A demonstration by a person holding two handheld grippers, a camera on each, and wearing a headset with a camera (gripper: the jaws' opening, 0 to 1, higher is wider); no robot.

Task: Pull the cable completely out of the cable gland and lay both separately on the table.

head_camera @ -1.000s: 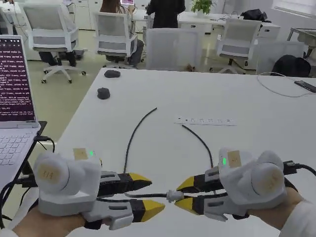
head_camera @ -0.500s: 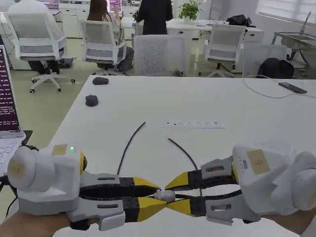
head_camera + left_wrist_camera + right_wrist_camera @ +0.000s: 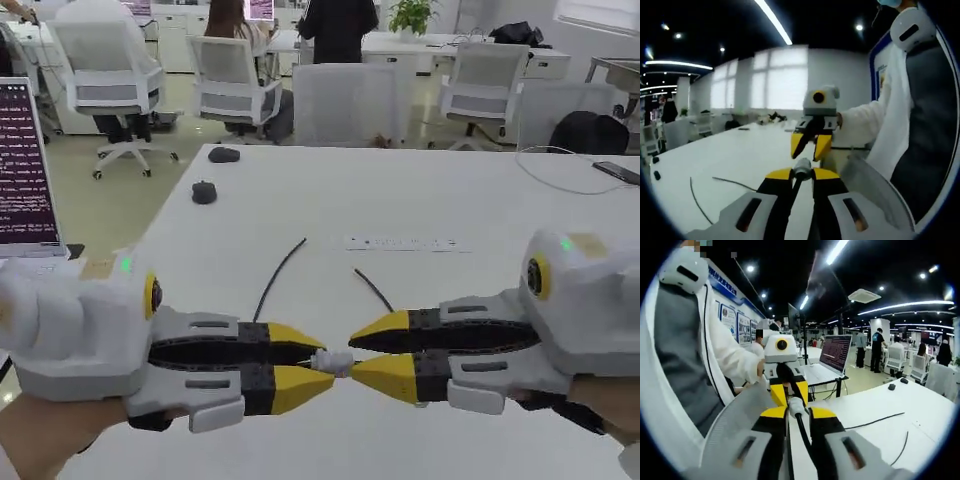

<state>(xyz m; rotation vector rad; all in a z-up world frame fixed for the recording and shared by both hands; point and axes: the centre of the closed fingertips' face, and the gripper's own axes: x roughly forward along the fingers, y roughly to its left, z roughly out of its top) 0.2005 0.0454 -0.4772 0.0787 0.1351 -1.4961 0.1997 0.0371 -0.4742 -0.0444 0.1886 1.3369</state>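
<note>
My two grippers meet tip to tip above the near part of the white table [image 3: 450, 210]. The small grey-white cable gland [image 3: 332, 362] sits between them. My left gripper [image 3: 320, 360] is shut with the gland [image 3: 802, 167] at its yellow tips. My right gripper [image 3: 353, 354] is shut on the black cable [image 3: 802, 435] just behind the gland [image 3: 796, 407]. Two loose cable ends [image 3: 285, 265] trail onto the table behind the grippers. In each gripper view the other gripper faces the camera: the right gripper [image 3: 811, 145], the left gripper [image 3: 788, 390].
A laptop [image 3: 20, 170] stands at the left edge. Two dark mouse-like objects [image 3: 204, 192] lie at the far left of the table, a white strip [image 3: 400, 243] mid-table, and a phone [image 3: 615, 172] with a thin wire far right. Office chairs and people are beyond.
Both grippers have risen and levelled out, and their tips have drawn closer around the gland. Less of the cable lies on the table.
</note>
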